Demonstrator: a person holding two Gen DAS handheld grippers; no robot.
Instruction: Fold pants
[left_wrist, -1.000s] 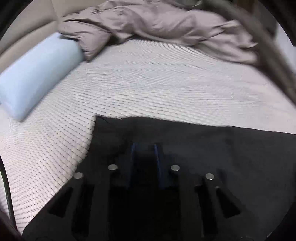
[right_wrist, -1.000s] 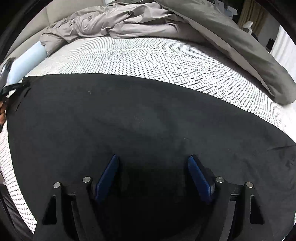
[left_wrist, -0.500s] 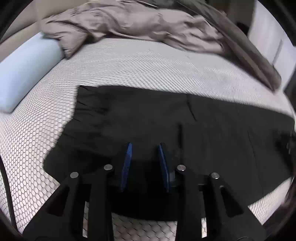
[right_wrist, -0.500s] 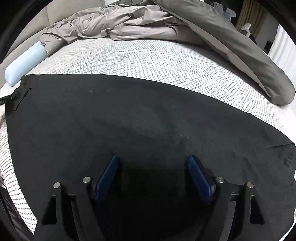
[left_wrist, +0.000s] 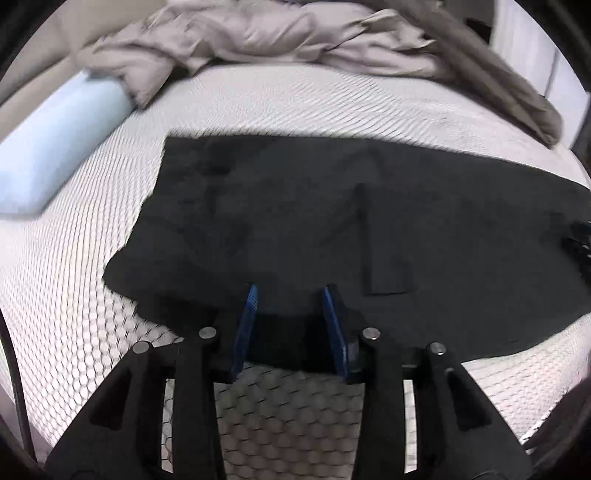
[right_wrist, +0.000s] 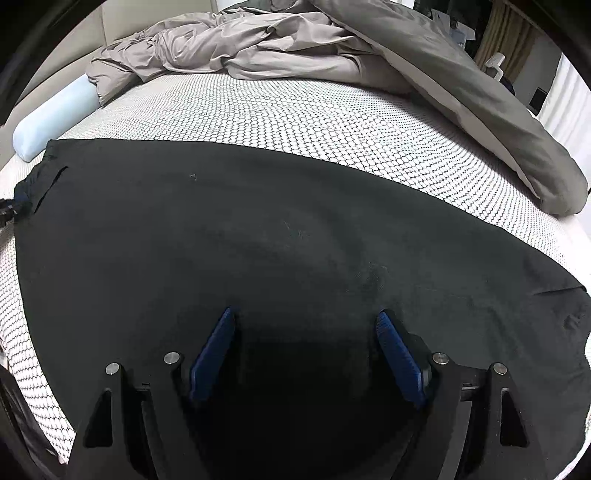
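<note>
A bed (right_wrist: 332, 122) with a honeycomb-patterned cover is carrying the black pants (right_wrist: 258, 240), which are lying flat across it, apparently spread for folding; a rumpled grey duvet (right_wrist: 277, 44) is sitting well behind them. The left hand-held gripper (left_wrist: 290, 299) is hovering over the near edge of the pants, its jaws having just been opening, nothing clamped between them. A second ago its view was closer in over the cloth. The right hand-held gripper (right_wrist: 306, 321) is holding its jaws wide apart above the cloth, unchanged.
</note>
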